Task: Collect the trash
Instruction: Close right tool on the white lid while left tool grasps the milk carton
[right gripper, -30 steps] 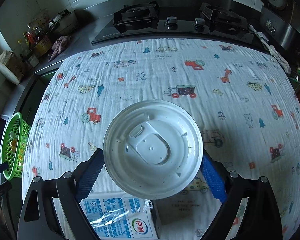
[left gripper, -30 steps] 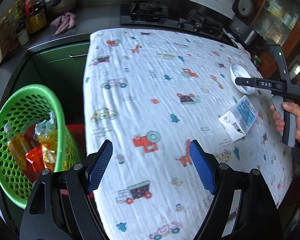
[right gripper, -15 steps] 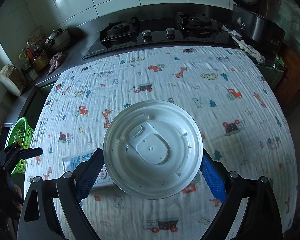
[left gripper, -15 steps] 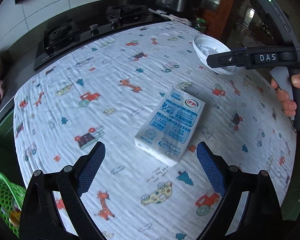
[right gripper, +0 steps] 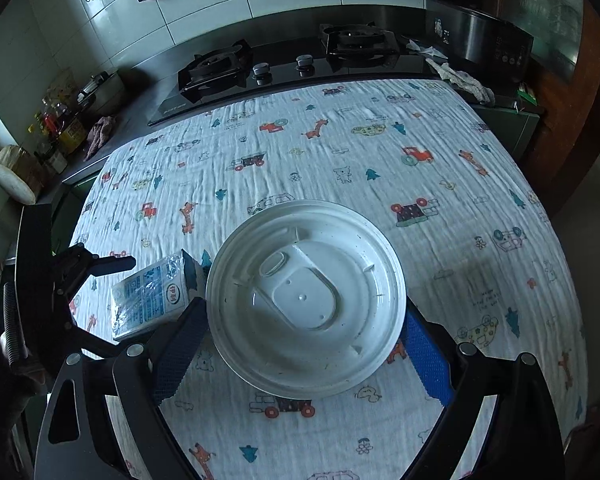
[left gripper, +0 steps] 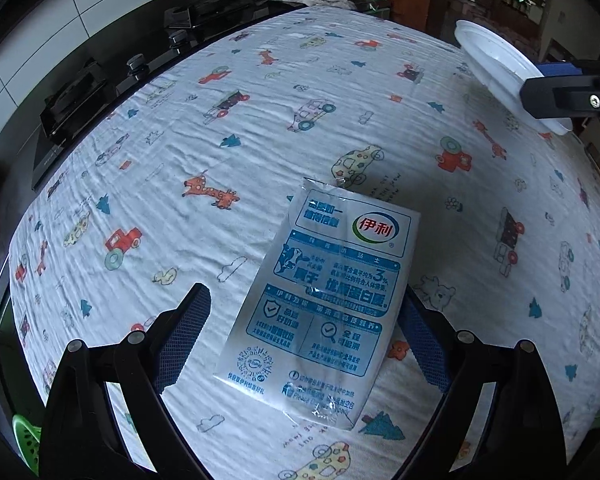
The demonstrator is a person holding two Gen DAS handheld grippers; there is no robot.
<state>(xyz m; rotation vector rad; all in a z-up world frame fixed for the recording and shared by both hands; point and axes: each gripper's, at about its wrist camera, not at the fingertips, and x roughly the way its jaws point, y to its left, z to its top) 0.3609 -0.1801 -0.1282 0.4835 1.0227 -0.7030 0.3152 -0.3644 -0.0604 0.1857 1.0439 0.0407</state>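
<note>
A flat blue-and-white milk carton (left gripper: pixel 332 300) lies on the patterned cloth. My left gripper (left gripper: pixel 304 336) is open and its fingers stand on either side of the carton, close to it. The carton also shows in the right wrist view (right gripper: pixel 152 296), with the left gripper (right gripper: pixel 112 264) at it. My right gripper (right gripper: pixel 300 344) is shut on a round white plastic lid (right gripper: pixel 306 296) and holds it above the cloth. The lid also shows in the left wrist view (left gripper: pixel 496 68) at the upper right.
A cartoon-print cloth (left gripper: pixel 220 160) covers the table. A black gas hob (right gripper: pixel 280 64) runs along the far edge. Bottles and jars (right gripper: pixel 56 124) stand at the far left. The rim of a green basket (left gripper: pixel 24 440) shows at the lower left.
My left gripper swung from the green basket to the milk carton and closed in until its fingers flank it. My right gripper rose and pulled back with the lid.
</note>
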